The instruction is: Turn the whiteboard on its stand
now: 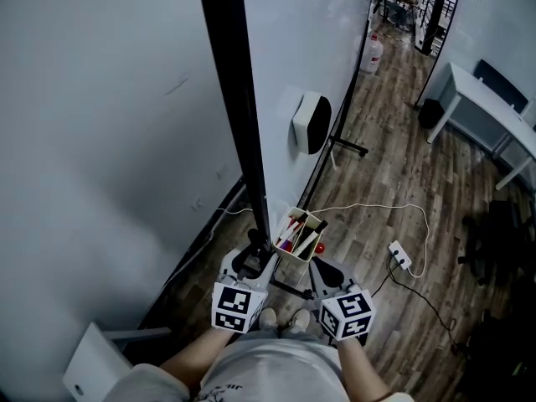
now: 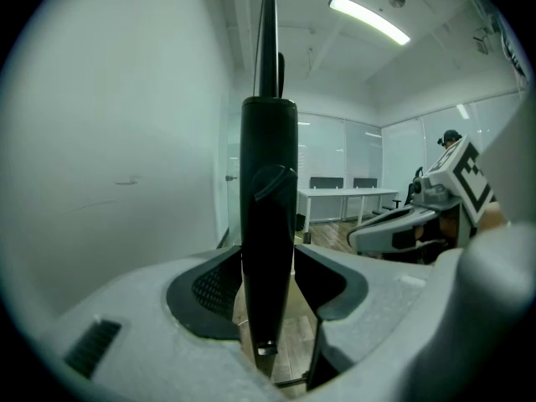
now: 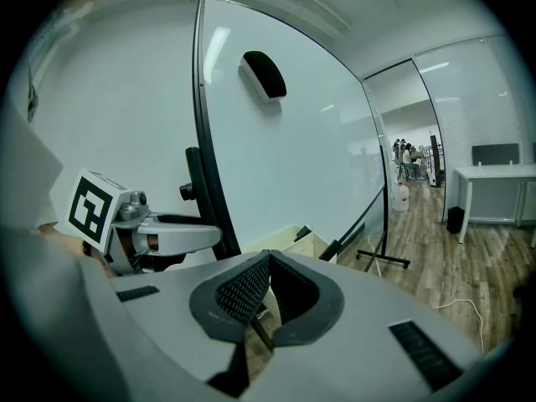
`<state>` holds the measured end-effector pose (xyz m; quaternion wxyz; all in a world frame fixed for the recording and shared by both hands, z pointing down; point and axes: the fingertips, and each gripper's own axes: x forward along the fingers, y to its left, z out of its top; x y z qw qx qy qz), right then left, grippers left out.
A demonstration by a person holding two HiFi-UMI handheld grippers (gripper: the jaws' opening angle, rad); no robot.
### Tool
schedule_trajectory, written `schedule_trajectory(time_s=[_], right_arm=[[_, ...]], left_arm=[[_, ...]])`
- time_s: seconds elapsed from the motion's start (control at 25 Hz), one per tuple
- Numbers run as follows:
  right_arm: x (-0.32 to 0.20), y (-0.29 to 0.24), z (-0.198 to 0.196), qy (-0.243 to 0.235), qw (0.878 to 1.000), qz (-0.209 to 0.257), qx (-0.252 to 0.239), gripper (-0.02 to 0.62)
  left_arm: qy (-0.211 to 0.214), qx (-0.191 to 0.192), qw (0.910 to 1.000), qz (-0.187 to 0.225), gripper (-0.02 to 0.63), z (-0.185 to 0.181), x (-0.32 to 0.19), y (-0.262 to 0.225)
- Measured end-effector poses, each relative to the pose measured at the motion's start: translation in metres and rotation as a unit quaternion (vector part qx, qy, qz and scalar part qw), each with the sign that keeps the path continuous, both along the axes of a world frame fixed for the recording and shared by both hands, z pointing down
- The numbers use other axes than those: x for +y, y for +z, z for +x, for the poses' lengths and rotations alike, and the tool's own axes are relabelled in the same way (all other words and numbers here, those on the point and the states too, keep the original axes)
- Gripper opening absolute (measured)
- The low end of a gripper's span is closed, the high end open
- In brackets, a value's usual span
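The whiteboard [image 1: 301,48] stands almost edge-on to me in the head view, its black frame post [image 1: 239,124] running down the middle. My left gripper [image 1: 251,262] is at the foot of that post. In the left gripper view the post [image 2: 268,224] fills the gap between the jaws, and both pads press on its sides. My right gripper [image 1: 327,273] hangs just right of it, below the marker tray [image 1: 299,234]. In the right gripper view its own jaws [image 3: 270,262] are shut with nothing between them. The whiteboard [image 3: 293,157] and the left gripper [image 3: 180,234] also show there.
A black eraser [image 1: 311,122] sticks to the board face. A white wall [image 1: 100,141] lies close on the left. A stand foot [image 1: 347,146], a power strip [image 1: 400,256] with its cable, a dark chair [image 1: 502,241] and a white desk [image 1: 494,111] occupy the wooden floor on the right.
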<state>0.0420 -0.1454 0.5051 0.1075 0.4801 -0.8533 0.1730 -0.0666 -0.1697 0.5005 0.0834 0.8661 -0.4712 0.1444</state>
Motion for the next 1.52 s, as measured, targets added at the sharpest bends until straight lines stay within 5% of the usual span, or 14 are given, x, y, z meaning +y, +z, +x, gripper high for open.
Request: schedule_trajectory(time_s=[0.28, 0.4, 0.56, 1.0, 1.52], right_arm=[[0.009, -0.003, -0.001, 0.000, 1.000, 0.002, -0.002, 0.006], [0.016, -0.002, -0.002, 0.001, 1.000, 0.002, -0.003, 0.006], [0.024, -0.003, 0.000, 0.005, 1.000, 0.003, -0.002, 0.006], [0.044, -0.007, 0.021, 0.032, 0.999, 0.004, 0.010, 0.006], [0.058, -0.017, 0.029, 0.035, 0.999, 0.010, 0.008, 0.006]], left_arm=[[-0.015, 0.011, 0.9998, -0.009, 0.181, -0.008, 0.019, -0.001], [-0.015, 0.008, 0.9998, -0.009, 0.074, -0.010, 0.025, 0.000], [0.002, 0.014, 0.9997, -0.021, 0.016, -0.001, 0.032, 0.002], [0.039, 0.041, 0.9981, -0.024, 0.011, 0.044, 0.043, -0.004], [0.052, 0.043, 0.9974, -0.025, 0.011, 0.057, 0.053, -0.009]])
